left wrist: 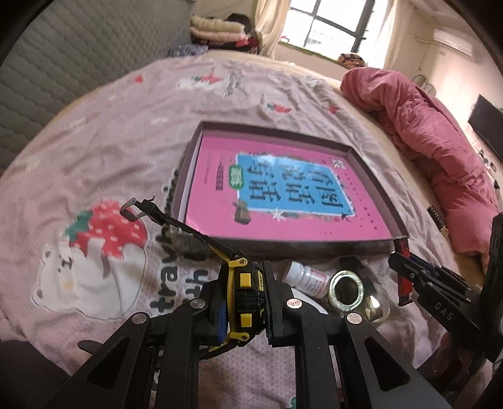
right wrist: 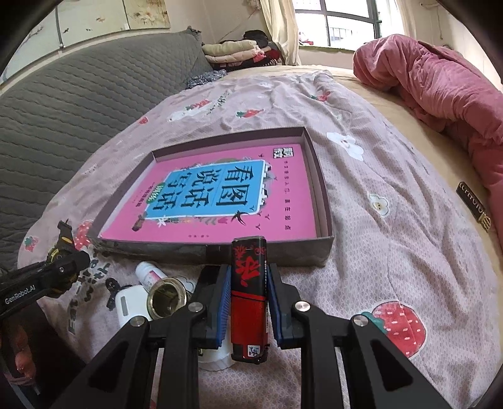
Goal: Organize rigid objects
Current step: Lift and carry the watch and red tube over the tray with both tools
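The left gripper (left wrist: 243, 299) is clamped on a tape measure (left wrist: 243, 283), a black body with a yellow rim and yellow buttons, which sits upright between the two black fingers; a short length of its tape (left wrist: 176, 221) sticks out ahead and up to the left, ending in a metal hook (left wrist: 133, 210) above the bedspread (left wrist: 94, 151). The right gripper (right wrist: 248, 299) is clamped on a lighter (right wrist: 250, 295), red below and black above with red markings, standing nearly upright between the blue pads (right wrist: 221, 310) so that its top rises past the fingertips. Just beyond both grippers, lying on the bedspread, are a small white bottle (left wrist: 303, 278) with a pink label, on its side, a glass bottle (left wrist: 347, 288) with a gold-rimmed mouth turned towards the cameras, and in the right wrist view a white rounded thing (right wrist: 129, 303) beside them. Behind these lies a shallow dark box (right wrist: 320, 176), open at the top, its near wall close to the lighter's tip. Flat inside it is a pink book (right wrist: 220, 201) with a blue panel of large dark characters. Farther off, a pink quilt (right wrist: 440, 81) is bunched on the right of the bed, a grey quilted cover (right wrist: 78, 94) on the left, and folded clothes (right wrist: 235, 50) are stacked near the window (right wrist: 345, 22).
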`<state>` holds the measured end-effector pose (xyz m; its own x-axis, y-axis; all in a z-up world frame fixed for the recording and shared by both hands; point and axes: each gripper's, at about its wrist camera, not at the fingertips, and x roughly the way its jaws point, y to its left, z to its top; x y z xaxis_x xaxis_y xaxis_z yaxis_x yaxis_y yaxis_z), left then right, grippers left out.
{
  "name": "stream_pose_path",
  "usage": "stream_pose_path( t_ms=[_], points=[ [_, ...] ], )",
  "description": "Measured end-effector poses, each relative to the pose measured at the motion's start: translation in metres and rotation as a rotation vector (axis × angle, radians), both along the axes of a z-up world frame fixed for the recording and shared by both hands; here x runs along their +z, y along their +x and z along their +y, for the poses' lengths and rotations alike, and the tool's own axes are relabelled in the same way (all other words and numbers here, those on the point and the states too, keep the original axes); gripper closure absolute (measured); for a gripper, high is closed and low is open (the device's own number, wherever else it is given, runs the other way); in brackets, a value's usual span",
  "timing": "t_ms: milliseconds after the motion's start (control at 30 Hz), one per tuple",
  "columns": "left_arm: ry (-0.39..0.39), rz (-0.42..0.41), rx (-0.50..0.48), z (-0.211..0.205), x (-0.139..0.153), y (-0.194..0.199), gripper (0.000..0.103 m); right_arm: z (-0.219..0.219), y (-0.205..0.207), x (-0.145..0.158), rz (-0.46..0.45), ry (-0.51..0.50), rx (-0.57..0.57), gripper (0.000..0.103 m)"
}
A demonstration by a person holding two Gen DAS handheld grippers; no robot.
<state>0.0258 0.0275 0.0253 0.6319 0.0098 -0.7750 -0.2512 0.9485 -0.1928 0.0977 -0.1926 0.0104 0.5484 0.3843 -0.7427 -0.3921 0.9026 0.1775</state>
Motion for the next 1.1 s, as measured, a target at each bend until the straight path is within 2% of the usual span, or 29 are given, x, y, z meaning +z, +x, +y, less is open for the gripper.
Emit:
stream_pose_path(
  t_ms=[467, 767, 1100],
  points=[
    [0.082, -0.106, -0.04, -0.007, 0.022, -0.005, 0.085, -0.004, -0.004, 0.02, -0.072, 0.096, 0.017, 0.08],
    [0.1, -0.158, -0.068, -0.009, 0.026, 0.011, 0.086, -0.001, 0.003, 0.028, -0.104, 0.126, 0.021, 0.08],
    [0.066, -0.185, -0.095, -0.007, 0.024, 0.029, 0.086, -0.006, 0.015, 0.034, -0.162, 0.152, -0.011, 0.08]
  ],
)
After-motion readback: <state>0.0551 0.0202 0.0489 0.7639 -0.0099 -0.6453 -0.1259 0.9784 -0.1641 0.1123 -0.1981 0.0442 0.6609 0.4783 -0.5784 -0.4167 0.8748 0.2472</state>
